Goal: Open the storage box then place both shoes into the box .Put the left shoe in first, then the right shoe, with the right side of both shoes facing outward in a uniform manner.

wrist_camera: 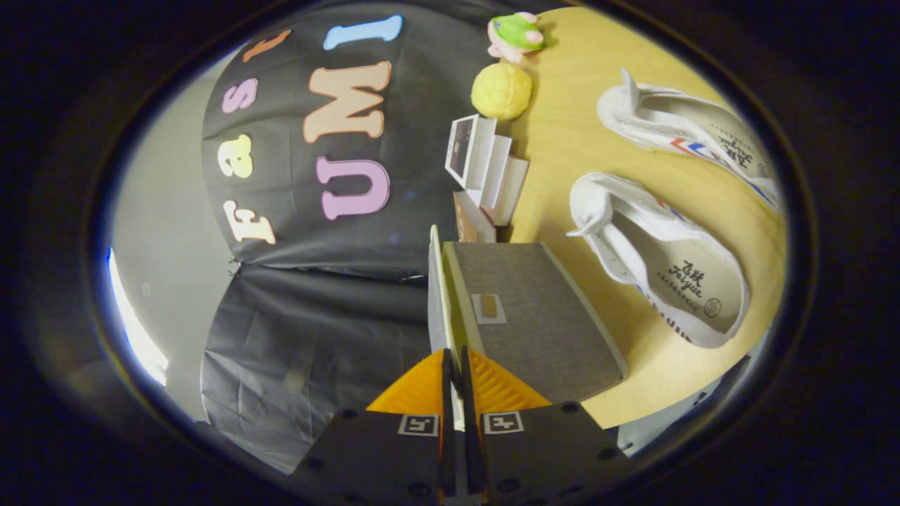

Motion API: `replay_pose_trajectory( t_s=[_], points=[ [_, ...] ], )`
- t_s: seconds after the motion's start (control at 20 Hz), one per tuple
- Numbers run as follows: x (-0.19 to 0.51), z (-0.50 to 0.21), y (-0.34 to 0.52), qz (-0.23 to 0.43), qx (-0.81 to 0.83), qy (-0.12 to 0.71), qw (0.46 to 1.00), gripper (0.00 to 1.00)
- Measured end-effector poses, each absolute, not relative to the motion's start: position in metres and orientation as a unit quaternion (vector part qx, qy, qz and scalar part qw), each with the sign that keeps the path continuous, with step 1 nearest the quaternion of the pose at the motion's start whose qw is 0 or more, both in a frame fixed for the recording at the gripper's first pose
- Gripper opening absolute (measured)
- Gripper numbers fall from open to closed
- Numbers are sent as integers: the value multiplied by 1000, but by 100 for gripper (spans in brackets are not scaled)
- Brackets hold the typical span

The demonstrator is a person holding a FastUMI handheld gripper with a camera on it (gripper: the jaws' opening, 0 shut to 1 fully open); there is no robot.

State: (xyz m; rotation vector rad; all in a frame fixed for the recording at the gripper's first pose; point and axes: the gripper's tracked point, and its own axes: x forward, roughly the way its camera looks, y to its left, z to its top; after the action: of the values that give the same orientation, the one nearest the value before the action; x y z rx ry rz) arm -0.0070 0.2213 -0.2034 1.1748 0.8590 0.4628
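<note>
Gripper view's rolled sideways, so bear with me. Biggest thing is the wooden desk, and on it the grey storage box right ahead of the tongs. They're nearly pressed together, pinching the box's pale lid by its edge, so my guess is opening is underway, not finished. Both white shoes are on the desk around 3 o'clock of the box, the far one at about 1 o'clock, neither packed yet. Smaller stuff at 12 o'clock: some white cards, a yellow ball, a green plush toy.
</note>
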Motion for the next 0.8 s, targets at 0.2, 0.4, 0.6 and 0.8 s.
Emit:
replay_pose_trajectory(
  t_s=[0.2, 0.4, 0.6, 0.8],
  points=[
    [-11, -160, 243, 259, 496, 369, 742, 9],
    [-13, -115, 273, 302, 465, 344, 758, 9],
    [-17, -86, 311, 336, 442, 332, 762, 10],
    [-28, -69, 354, 369, 408, 325, 769, 12]
  ],
)
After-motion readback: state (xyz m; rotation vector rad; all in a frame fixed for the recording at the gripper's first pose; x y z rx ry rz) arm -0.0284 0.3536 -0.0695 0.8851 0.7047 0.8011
